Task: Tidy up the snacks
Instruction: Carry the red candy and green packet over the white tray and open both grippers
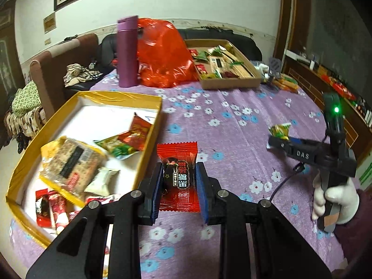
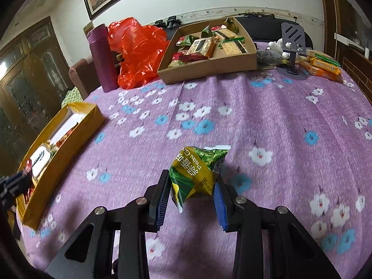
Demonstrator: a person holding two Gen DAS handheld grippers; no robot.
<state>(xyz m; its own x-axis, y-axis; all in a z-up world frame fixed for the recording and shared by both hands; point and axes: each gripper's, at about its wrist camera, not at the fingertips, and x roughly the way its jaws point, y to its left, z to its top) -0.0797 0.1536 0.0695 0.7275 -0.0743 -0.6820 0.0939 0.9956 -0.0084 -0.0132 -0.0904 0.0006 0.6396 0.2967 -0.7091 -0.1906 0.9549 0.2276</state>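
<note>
My left gripper is shut on a red and black candy packet, held above the purple flowered cloth just right of the yellow box. That box holds several snacks, among them a cracker pack. My right gripper is shut on a green peas packet above the cloth. In the left wrist view the right gripper shows at the right with the green packet in its tip. The yellow box shows at the left in the right wrist view.
A cardboard tray with several snack packs stands at the far side. A purple flask and a red plastic bag stand beside it. A phone stand and orange packs sit at far right.
</note>
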